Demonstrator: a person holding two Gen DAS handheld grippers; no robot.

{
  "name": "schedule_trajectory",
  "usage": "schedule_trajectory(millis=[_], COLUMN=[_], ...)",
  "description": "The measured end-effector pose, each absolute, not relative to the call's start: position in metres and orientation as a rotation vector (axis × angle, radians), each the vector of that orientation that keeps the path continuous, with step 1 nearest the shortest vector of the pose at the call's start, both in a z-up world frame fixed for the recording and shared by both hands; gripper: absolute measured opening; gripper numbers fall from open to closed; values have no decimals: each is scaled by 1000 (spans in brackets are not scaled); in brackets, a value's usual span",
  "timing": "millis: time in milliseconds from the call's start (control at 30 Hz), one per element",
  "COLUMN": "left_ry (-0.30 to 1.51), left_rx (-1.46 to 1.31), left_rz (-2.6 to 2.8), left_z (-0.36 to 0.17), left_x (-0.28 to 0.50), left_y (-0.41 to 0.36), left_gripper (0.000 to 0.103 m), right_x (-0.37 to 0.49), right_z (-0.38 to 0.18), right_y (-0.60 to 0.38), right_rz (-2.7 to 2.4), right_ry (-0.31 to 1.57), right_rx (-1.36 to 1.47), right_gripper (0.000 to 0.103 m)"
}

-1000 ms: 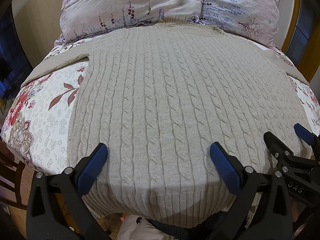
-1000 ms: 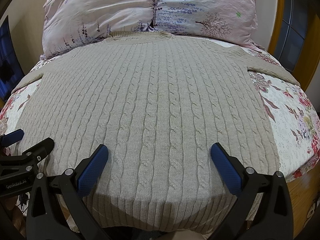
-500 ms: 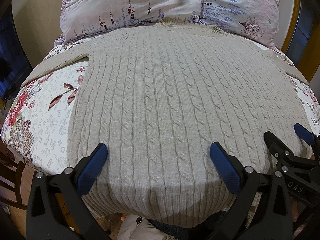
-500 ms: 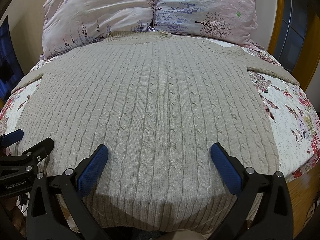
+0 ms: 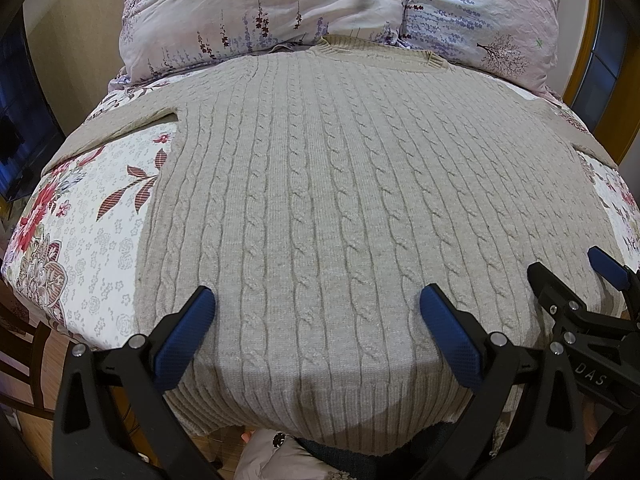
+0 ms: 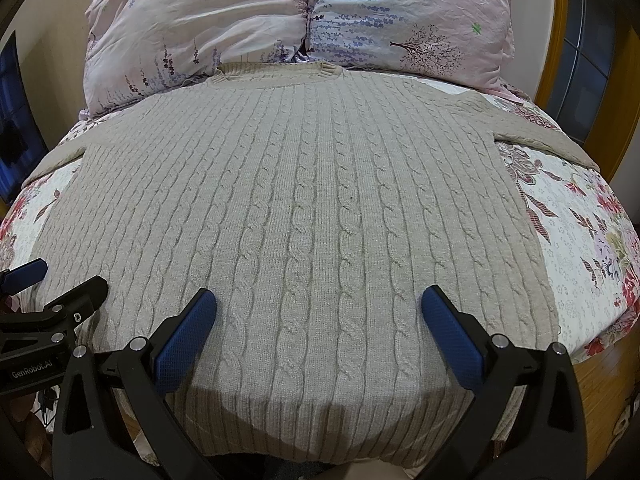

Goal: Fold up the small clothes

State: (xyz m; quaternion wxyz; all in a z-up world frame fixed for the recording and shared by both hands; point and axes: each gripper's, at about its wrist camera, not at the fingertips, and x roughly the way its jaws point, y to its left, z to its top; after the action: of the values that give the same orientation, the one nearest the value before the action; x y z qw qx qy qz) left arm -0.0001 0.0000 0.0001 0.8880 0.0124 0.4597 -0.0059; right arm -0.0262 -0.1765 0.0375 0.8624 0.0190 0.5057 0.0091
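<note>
A beige cable-knit sweater [image 5: 320, 200] lies flat and face up on the bed, collar toward the pillows, hem hanging a little over the near edge; it also shows in the right wrist view [image 6: 312, 208]. Its sleeves spread out to both sides. My left gripper [image 5: 316, 320] is open and empty, hovering just above the hem's left-centre part. My right gripper [image 6: 320, 316] is open and empty above the hem's right-centre part. Each gripper shows at the edge of the other's view: the right gripper [image 5: 572, 280] and the left gripper [image 6: 60, 284].
A floral quilt [image 5: 80, 240] covers the bed. Two pink floral pillows [image 6: 200, 28] lean at the head, behind the collar. A wooden bed frame [image 6: 600, 380] shows at the right. A wooden chair [image 5: 24, 360] stands on the floor at the left.
</note>
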Motion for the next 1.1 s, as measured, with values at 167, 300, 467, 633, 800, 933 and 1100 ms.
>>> schedule_trajectory(millis=[167,300,467,633,800,933,1100], left_ry=[956,956,956,959,974,978,975], left_rx=[26,26,26,33,42,46,37], left_rz=[-12,-12,-12,-17,-28,-33,-27], left_z=[0,0,0,1,2,3,8], left_x=[0,0,0,0,2,12,34], left_y=[0,0,0,0,0,0,1], left_gripper=[101,101,101,101,101,101,101], right_x=[-26,-26,-27,-26,-30,-21,24], right_z=[38,38,38,38,36,37,64], right_y=[-177,-177,-175,-176,-178,-187,-263], right_rz=[19,19,19,25,55,113,60], right_ry=[1060,1060,1058,1046,1009,984,940], right_rx=[40,40,40,39,33,34,267], right_gripper=[102,102,102,102,102,102,102])
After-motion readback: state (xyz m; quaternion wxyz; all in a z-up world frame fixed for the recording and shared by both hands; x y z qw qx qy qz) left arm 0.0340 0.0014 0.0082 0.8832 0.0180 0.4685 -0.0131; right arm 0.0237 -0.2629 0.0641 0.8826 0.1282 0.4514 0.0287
